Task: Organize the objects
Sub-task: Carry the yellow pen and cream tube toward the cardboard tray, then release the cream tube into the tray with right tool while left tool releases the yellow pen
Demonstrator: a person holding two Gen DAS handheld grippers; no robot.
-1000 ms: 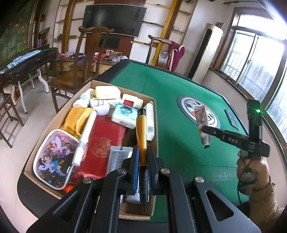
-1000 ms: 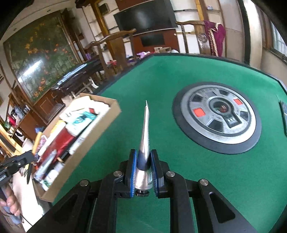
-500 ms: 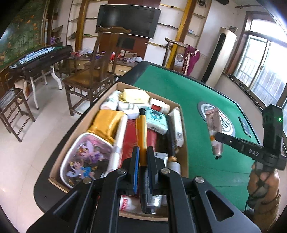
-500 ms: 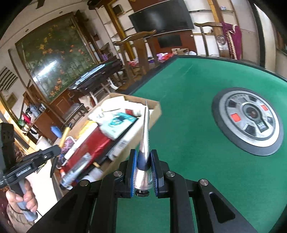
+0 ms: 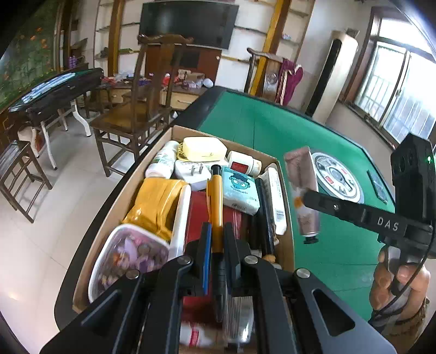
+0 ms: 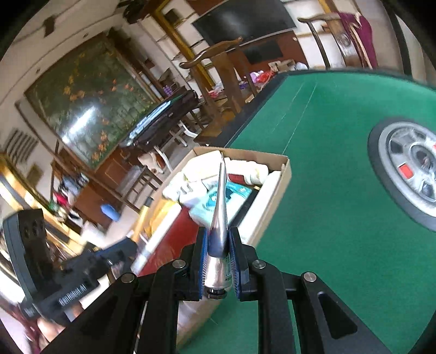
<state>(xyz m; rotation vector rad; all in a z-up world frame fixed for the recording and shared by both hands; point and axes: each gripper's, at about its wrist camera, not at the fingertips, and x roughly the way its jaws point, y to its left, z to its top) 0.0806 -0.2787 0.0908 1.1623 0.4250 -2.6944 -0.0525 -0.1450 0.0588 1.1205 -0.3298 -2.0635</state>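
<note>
cardboard box (image 5: 283,174) at the near edge of the green felt table (image 5: 272,128) is where everything is going, and it looks close to full: a yellow charger case (image 5: 204,148), a white plug adapter (image 5: 190,171), a small white bottle (image 5: 244,163), a teal tissue pack (image 5: 241,190), a mustard pouch (image 5: 155,204), a red case (image 5: 199,212) and a cartoon-lidded container (image 5: 128,256) are packed in side by side.

two things are not yet in. the left gripper (image 5: 217,239) has its tongs pressed tight on an orange pen (image 5: 216,207), held low over the box contents and pointing along the box. the right gripper (image 6: 219,245) pinches a hand cream tube (image 6: 219,217) near its cap end; from the left wrist view the tube (image 5: 303,190) hangs cap-down in the air, just at the box's right wall. i'd judge both are on the way to being dropped in, and that would about finish the job, since the felt i can see carries nothing loose.

the table is a mahjong table with a round grey control hub (image 5: 338,177) in its centre. around it stand carved wooden chairs (image 5: 141,109), a wall-mounted television (image 5: 188,23), a tall floor air conditioner (image 5: 335,79), a second mahjong table (image 5: 54,92) and a big floral painting (image 6: 90,109).
</note>
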